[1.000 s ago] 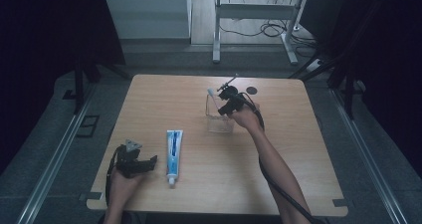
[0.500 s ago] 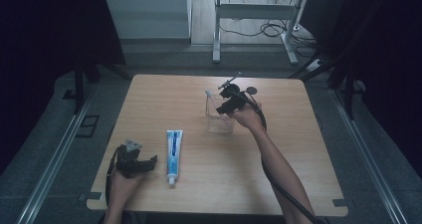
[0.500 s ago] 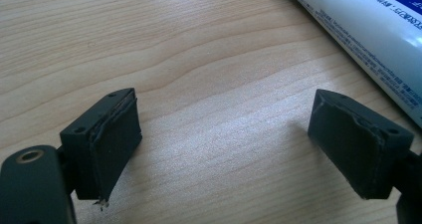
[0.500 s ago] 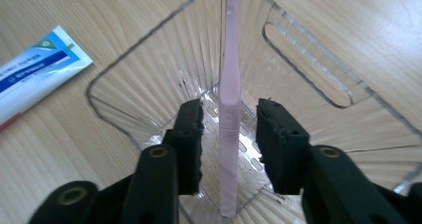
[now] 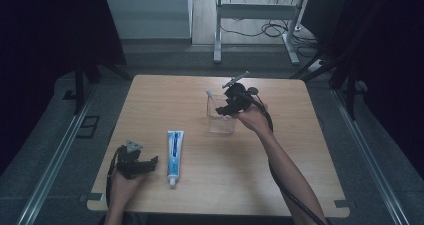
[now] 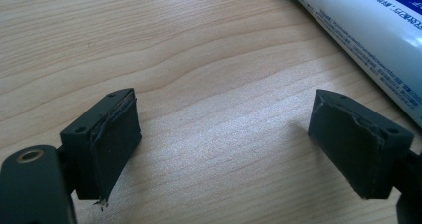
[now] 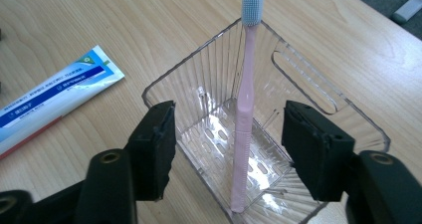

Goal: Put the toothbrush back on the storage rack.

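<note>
since a second ago the right claw [image 7: 229,149] has lifted off the pink toothbrush [image 7: 246,99], jaws just opened, leaving it propped upright in the clear holder [image 7: 318,99]. left claw [image 6: 224,144] rests apart near the toothpaste tube [image 5: 174,151] on the surface [image 5: 165,100].

Light wooden table [image 5: 310,185], grey floor [image 5: 45,135], white desk frame [image 5: 250,15] with cables [image 5: 265,30] behind, dark surroundings
</note>
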`<state>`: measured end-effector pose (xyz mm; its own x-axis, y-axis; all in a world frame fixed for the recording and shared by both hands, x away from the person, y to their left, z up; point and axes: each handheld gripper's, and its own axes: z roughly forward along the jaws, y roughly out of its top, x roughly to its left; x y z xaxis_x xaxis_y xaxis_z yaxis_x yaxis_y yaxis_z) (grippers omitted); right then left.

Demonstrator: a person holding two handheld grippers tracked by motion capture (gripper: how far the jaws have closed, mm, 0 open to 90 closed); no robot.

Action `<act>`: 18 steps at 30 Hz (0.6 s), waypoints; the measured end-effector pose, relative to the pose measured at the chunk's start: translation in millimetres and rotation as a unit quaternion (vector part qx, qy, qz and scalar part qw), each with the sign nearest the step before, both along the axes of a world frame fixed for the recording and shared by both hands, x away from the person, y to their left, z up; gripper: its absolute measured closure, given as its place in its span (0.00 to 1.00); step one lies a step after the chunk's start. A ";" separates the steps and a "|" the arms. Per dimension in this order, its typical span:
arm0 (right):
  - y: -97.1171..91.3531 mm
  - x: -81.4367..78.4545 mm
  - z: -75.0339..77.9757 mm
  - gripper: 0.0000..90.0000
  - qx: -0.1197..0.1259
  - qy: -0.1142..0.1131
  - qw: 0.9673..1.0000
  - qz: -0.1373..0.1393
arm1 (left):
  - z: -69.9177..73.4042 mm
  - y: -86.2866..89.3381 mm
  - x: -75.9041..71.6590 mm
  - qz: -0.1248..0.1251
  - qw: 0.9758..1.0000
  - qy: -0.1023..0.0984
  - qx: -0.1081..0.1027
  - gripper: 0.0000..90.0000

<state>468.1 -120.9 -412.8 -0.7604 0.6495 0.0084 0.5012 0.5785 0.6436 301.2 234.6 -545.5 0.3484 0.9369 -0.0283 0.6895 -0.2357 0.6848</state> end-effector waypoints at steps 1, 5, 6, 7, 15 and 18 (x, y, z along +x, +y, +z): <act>-0.8 -1.3 0.9 0.38 0.002 -0.001 1.000 0.001 | 0.0 0.0 0.0 0.000 1.000 0.000 0.000 0.14; -4.7 -6.9 4.5 0.31 0.008 -0.009 1.000 0.002 | 0.0 -0.1 0.0 0.001 1.000 0.000 0.001 0.14; -5.3 -8.0 5.1 0.30 0.008 -0.010 1.000 0.001 | 0.0 0.0 0.0 0.000 1.000 0.000 0.001 0.14; -6.4 -9.3 5.6 0.28 0.008 -0.012 1.000 0.000 | 0.1 0.0 0.0 0.000 1.000 0.000 0.001 0.14; -16.3 -18.4 7.4 0.15 0.008 -0.015 1.000 -0.002 | 0.0 -0.1 0.0 0.001 1.000 0.000 0.001 0.14; -19.5 -22.1 7.1 0.13 0.009 -0.016 1.000 -0.001 | 0.1 0.0 0.0 0.000 1.000 0.000 0.001 0.15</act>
<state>446.0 -140.4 -405.7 -0.7594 0.6506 -0.0043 0.4812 0.5661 0.6694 301.1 234.5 -545.4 0.3481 0.9371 -0.0274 0.6897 -0.2362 0.6844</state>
